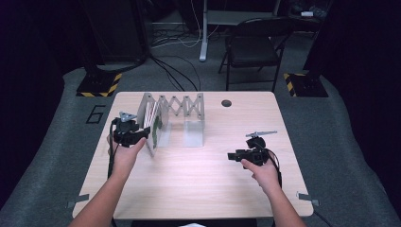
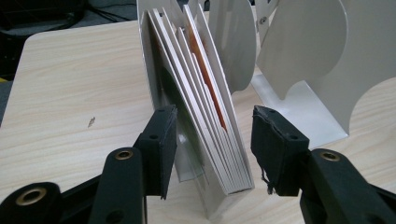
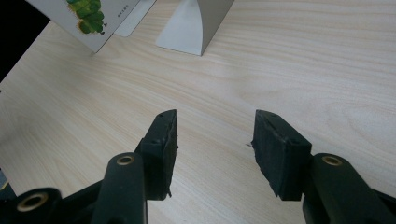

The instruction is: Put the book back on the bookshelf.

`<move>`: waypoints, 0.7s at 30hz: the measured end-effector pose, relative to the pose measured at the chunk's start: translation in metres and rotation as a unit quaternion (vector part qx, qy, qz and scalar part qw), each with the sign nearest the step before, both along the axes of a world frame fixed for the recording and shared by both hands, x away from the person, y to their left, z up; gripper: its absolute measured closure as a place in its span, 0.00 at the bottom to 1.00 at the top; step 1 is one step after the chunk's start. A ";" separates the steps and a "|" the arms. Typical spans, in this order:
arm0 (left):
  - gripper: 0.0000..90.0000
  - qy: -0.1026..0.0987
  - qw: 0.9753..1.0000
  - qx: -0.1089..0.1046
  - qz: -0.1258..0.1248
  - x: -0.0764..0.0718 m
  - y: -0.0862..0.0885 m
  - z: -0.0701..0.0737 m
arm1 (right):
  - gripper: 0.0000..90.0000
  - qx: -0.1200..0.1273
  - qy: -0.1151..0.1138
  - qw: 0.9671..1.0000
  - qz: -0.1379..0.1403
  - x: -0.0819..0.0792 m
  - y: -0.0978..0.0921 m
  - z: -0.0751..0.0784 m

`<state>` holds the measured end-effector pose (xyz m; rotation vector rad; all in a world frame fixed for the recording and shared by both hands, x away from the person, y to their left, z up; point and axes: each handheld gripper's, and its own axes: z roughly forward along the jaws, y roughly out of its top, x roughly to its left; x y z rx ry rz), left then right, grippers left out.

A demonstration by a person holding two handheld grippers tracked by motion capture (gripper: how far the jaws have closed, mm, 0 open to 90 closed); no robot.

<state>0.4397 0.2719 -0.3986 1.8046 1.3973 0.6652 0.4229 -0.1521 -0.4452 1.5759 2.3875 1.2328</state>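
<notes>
Several thin white books [image 2: 201, 93] lean in the rack [image 2: 308, 70], between the spread left gripper [image 2: 215, 140]; right gripper [image 3: 215, 144] gapes empty.

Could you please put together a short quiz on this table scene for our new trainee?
1. True or false: the left tongs are shut tight on the stack of thin white-edged books.
2. Where do those books stand? A) flat on the pale wooden table; B) upright in the end slot of the white metal accordion book rack; C) on the black folding chair.
3. What lies between the jaws of the right tongs?

Key
1. False: the jaws stand open on either side of the books.
2. B.
3. Nothing but bare tabletop; these tongs are open, apart from the rack.
</notes>
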 end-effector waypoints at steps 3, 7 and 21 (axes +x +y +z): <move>0.56 -0.003 1.000 0.002 -0.013 -0.003 0.000 0.003 | 0.55 -0.002 -0.001 1.000 -0.001 0.000 -0.001 0.000; 0.56 -0.006 0.999 0.001 -0.040 -0.011 -0.001 0.009 | 0.55 -0.002 0.000 1.000 -0.002 -0.001 -0.001 -0.001; 0.56 -0.001 0.991 0.012 -0.134 -0.033 -0.013 0.021 | 0.55 -0.003 -0.001 1.000 -0.007 -0.001 -0.003 -0.001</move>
